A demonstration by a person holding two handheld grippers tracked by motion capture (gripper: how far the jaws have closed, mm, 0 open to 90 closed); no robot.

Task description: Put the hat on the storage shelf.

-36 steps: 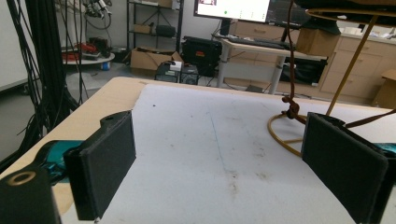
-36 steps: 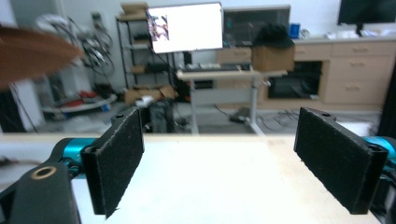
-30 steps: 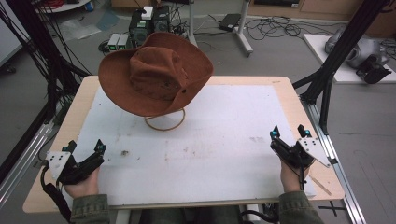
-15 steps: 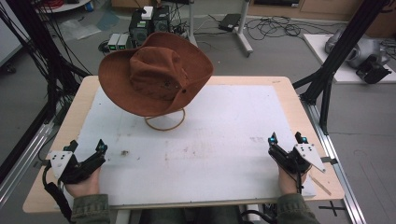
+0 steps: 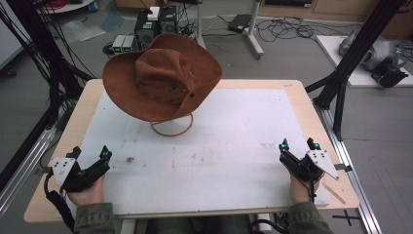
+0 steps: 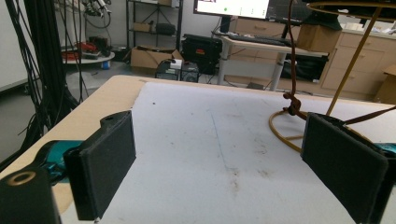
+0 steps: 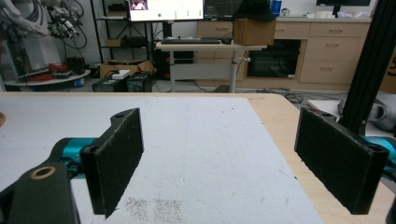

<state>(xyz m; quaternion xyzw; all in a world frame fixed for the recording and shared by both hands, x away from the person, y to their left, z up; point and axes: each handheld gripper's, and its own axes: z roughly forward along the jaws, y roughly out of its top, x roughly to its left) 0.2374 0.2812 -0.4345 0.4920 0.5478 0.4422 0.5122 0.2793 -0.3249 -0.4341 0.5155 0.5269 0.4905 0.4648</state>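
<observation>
A brown wide-brimmed hat (image 5: 163,78) is sitting tilted on a thin golden wire stand (image 5: 172,126), toward the far left part of the table, its brim hanging out past the ring-shaped base of the stand on every side. The base is resting on the white mat (image 5: 234,146) that is covering most of the wooden table (image 5: 311,112). In the left gripper view the ring of the stand (image 6: 285,128) is showing ahead and to the right, with a slanted golden rod rising from it and a dark cord knotted just above the ring (the hat itself is cut off at the top edge there).

The left gripper (image 5: 89,155) is lying low at the near left corner of the mat, well apart from the hat, with a hand (image 5: 87,192) wrapped around its rear. Its jaws are standing wide apart with nothing between them; in its own view the two black pads (image 6: 105,163) are framing bare mat.

The right gripper (image 5: 298,144) is sitting at the near right edge of the mat, also gripped from behind by a hand (image 5: 303,187), and is pointing away from the person. Its jaws are likewise spread wide and empty; one pad (image 7: 116,156) is over the mat, the other over the bare wood beside it.

Faint smudges are marking the mat between the two grippers.
</observation>
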